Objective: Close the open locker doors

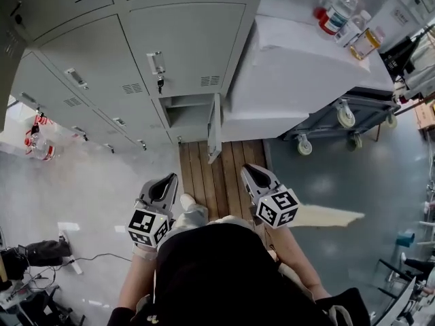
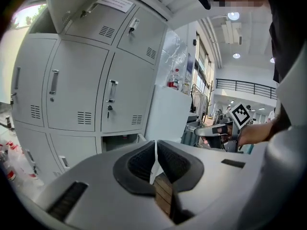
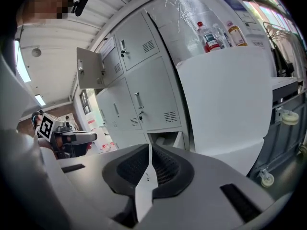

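The grey locker bank (image 1: 136, 53) stands ahead of me. In its bottom row one compartment (image 1: 187, 116) is open, and its door (image 1: 214, 136) swings out edge-on toward me. The left gripper view shows that compartment (image 2: 120, 140) and a second open door (image 2: 72, 4) high on the bank. That upper door (image 3: 89, 67) is also in the right gripper view. My left gripper (image 1: 165, 181) and right gripper (image 1: 250, 174) hover side by side, short of the low door. Both are shut and hold nothing; neither touches the lockers.
A white covered cart (image 1: 299, 80) on casters, with bottles (image 1: 340, 12) on top, stands right of the lockers. A wooden floor strip (image 1: 224, 175) runs under the low door. Bottles (image 1: 37, 141) sit on the floor at left, cables and gear (image 1: 34, 257) at lower left.
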`<state>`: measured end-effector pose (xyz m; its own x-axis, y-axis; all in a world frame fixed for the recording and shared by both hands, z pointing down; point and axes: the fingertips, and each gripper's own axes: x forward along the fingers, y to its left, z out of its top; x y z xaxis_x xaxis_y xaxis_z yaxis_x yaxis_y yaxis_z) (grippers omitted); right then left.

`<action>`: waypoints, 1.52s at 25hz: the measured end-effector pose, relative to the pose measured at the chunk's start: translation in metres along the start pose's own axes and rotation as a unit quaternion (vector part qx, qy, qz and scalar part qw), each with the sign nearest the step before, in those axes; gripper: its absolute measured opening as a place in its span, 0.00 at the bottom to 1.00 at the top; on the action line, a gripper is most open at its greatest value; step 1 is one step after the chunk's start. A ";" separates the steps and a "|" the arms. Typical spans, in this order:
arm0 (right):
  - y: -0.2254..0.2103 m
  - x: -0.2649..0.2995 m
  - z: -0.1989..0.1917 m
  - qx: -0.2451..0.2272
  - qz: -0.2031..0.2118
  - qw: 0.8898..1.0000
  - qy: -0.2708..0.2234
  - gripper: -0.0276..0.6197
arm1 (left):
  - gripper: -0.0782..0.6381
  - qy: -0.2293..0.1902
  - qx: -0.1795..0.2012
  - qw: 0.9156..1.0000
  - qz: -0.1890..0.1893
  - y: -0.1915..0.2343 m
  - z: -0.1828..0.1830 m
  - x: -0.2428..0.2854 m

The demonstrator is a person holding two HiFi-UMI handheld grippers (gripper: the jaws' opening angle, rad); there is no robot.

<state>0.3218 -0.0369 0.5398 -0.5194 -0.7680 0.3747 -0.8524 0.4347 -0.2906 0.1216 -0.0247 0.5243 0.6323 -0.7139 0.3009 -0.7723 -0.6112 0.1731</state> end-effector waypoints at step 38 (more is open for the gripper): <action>-0.059 0.237 -0.076 -0.011 0.127 0.953 0.275 0.38 | 0.14 0.048 -0.101 0.974 0.197 0.101 -0.004 0.027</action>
<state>0.2445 -0.2085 0.7124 -0.6574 -0.2766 0.7009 -0.6924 0.5886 -0.4172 0.0602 -0.1039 0.5537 0.2835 -0.8380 0.4662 -0.9561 -0.2096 0.2047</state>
